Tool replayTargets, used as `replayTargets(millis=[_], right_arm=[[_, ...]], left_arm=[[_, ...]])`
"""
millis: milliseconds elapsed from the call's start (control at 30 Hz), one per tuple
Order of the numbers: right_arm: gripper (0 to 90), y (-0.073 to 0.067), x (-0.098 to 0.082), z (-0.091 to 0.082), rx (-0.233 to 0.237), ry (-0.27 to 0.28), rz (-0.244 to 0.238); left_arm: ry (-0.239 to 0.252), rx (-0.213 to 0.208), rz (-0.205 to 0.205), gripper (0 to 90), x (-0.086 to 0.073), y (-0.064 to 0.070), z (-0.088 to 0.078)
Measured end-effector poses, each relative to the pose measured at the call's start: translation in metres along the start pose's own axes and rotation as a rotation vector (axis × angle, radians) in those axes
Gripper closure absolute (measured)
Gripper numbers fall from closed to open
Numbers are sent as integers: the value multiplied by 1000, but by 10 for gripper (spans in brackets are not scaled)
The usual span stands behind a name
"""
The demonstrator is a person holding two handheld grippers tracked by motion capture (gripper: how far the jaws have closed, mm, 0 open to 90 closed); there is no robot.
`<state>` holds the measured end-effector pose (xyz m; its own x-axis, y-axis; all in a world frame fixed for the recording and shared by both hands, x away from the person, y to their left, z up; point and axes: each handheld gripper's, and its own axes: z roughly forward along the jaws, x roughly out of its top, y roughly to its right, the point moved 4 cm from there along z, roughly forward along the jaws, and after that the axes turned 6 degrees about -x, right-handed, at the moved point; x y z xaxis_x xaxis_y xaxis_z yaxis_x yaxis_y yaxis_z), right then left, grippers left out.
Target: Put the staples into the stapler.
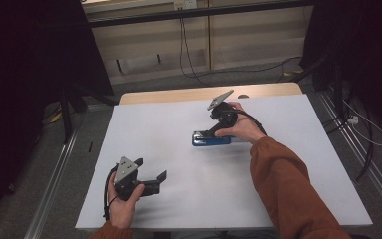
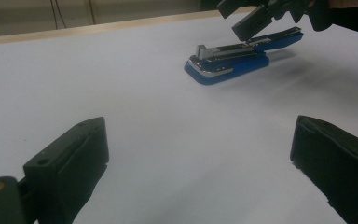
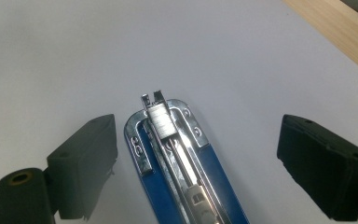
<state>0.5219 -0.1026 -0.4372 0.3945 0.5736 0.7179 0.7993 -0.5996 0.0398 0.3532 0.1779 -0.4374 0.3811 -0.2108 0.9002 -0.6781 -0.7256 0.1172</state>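
**benchtinker:** So what's the setup here? Looks like a stapler job.

**me:** Yep. The blue stapler [image 1: 211,140] lies flat on the white table [image 1: 179,199], a bit past the middle and over toward my right. In the right gripper view its top looks swung away, so the metal staple channel [image 3: 161,122] is showing, I guess for loading or checking staples.

**benchtinker:** Are you holding it?

**me:** No. My right gripper [image 1: 210,133] hangs right over it with the jaws spread wide, one either side of the body, pads clear of it. Lined up along its length like that, a squeeze would catch the long sides and not the fiddly metal bits.

**benchtinker:** And the other hand?

**me:** The left gripper [image 1: 151,174] sits low near my edge of the table, well apart from the stapler, jaws wide with nothing between them. It points at the stapler, probably waiting to steady the base.

**benchtinker:** Any staples in there?

**me:** There's a small silvery block at the front of the channel; might be staples, too blurry to swear by.
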Motion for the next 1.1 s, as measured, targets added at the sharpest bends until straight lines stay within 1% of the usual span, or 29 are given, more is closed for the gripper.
replayTargets(millis=[67,200,233,300,333,367,433,533,567,633,700,767,833,900,967,1033,1100], right_arm=[[109,1,-2,-1,-5,8,12],[83,2,-6,-5,-28,21,51],[70,1,-7,-6,-39,28,53],[56,2,-8,-9,-59,49,78],[54,1,-8,-10,-64,61,94],[53,1,-9,-11,-63,67,105],[52,1,-11,-14,-74,75,115],[57,2,-14,-17,-101,77,124],[57,3,-16,-18,-122,72,128],[60,2,-19,-21,-145,73,133],[63,1,-22,-23,-150,75,134],[62,1,-25,-26,-167,84,133],[60,0,-27,-29,-179,94,143],[60,0,-28,-32,-185,106,148],[59,-2,-30,-36,-179,124,165],[57,-3,-33,-39,-184,127,158],[59,-6,-38,-41,-194,117,147]], left_arm=[[1,-1,-1,44,0,0,0],[0,0,-1,44,0,0,0],[-2,-3,0,44,0,0,0],[1,1,-3,44,0,0,1],[-4,0,1,44,0,-1,0],[1,1,-4,44,0,0,1],[1,1,-3,44,0,0,1],[0,1,-3,44,0,0,1],[1,2,-3,44,0,0,1],[-5,1,0,45,0,-1,0],[-3,0,-1,45,0,-1,1],[-4,1,-1,44,0,-1,1],[-4,1,1,44,0,-1,1],[-3,3,-1,44,0,0,1],[-6,0,6,44,0,0,2],[-7,-2,6,45,0,0,2],[-8,-3,7,44,0,0,1]])
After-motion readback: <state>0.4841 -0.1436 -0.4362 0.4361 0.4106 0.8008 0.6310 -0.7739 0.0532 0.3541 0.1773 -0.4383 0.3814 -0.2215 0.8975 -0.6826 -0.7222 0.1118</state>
